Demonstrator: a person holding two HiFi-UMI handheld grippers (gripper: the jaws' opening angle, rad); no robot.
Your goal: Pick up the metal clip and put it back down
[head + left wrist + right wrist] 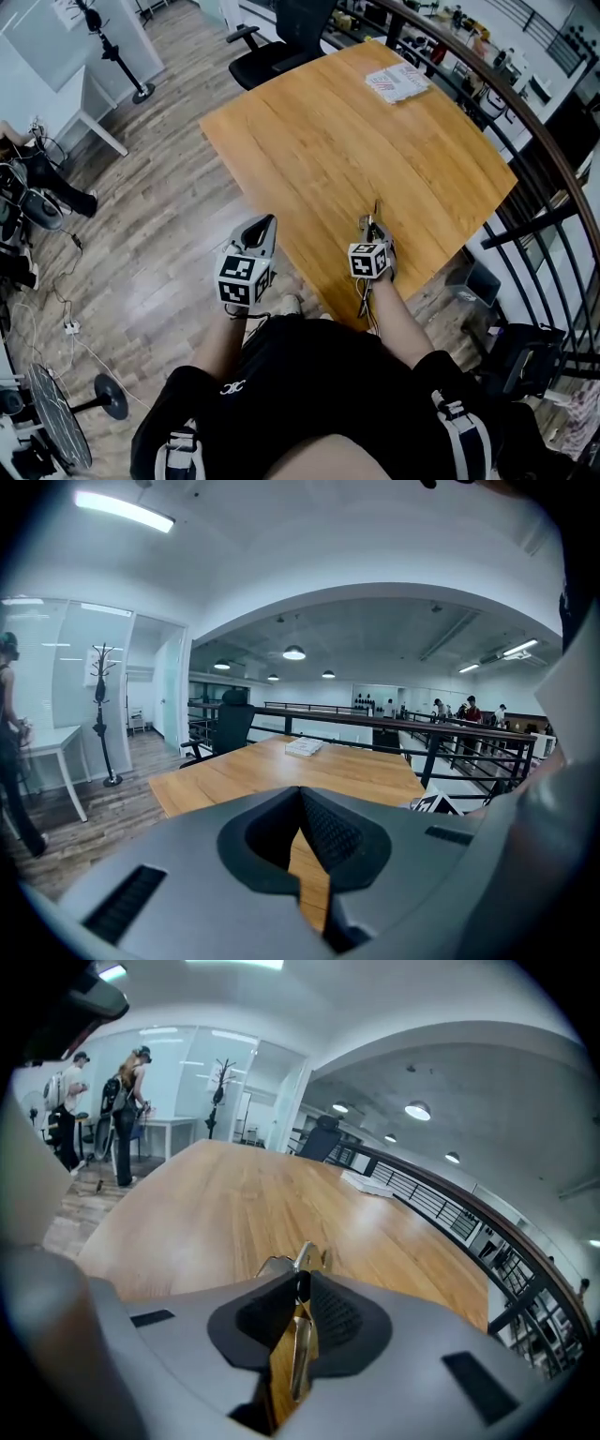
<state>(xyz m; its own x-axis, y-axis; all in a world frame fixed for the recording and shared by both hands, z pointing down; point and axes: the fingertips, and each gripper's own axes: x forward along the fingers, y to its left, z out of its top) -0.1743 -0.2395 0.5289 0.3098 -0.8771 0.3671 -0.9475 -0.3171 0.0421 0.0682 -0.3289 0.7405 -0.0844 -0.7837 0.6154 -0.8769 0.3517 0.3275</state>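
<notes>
Right gripper view is showing the right gripper (302,1286) clenching the metal clip (298,1349) over the wooden table (234,1204), near its front edge; the head view is barely showing that grasp. Left gripper view is showing the left gripper (300,797) pressing its jaws together on nothing.

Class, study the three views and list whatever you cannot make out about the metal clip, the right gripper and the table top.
- Right gripper view: the metal clip sits between the fingers of the right gripper, whose body covers the clip's lower end. Whether the clip touches the table cannot be told.
- Head view: the clip is too small to show its shape.
- All views: the print on the packet is too small to read.
</notes>
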